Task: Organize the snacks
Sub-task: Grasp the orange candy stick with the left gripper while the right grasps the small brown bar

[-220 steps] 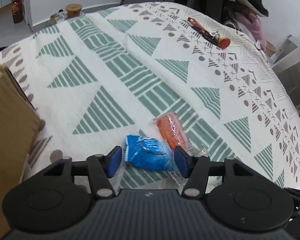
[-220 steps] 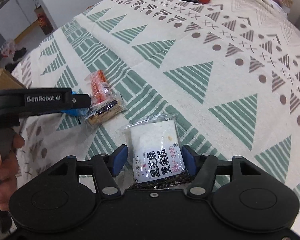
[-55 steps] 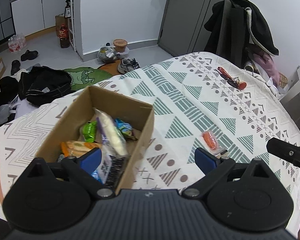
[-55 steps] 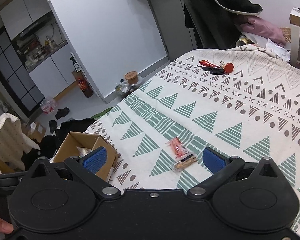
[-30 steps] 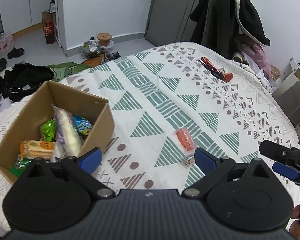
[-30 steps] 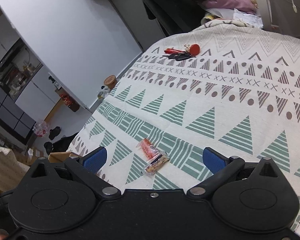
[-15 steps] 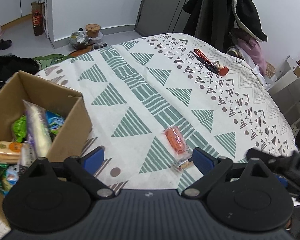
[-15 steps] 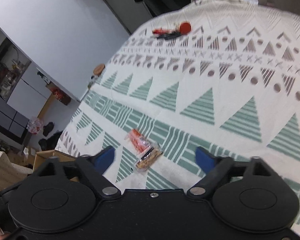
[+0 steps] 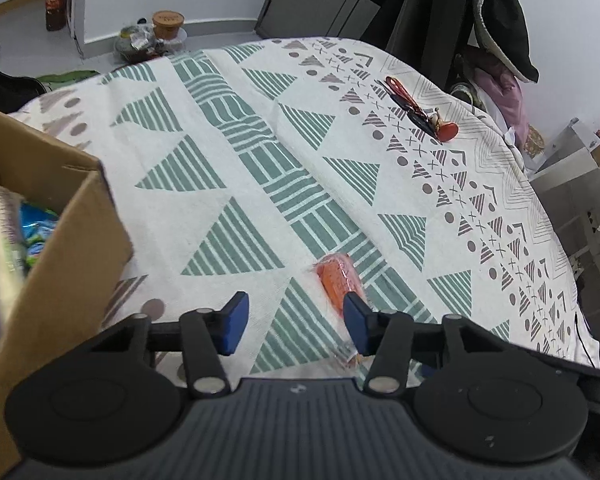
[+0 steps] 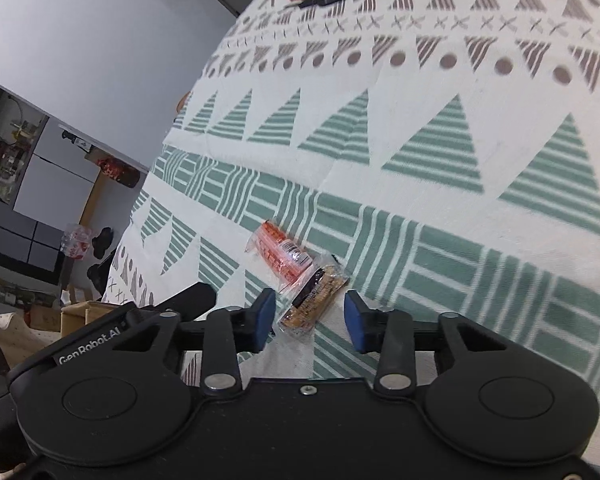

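Bedspread (image 9: 228,168) with green triangles carries everything. Cardboard box (image 9: 64,248) of snacks appears fully only in the left view. Left claw (image 9: 296,322), closing, stands unclenched beside the orange packet (image 9: 336,280). Right claw (image 10: 310,320), closing, brackets the brown bar (image 10: 314,302) untouched; only the right view shows this bar clearly.
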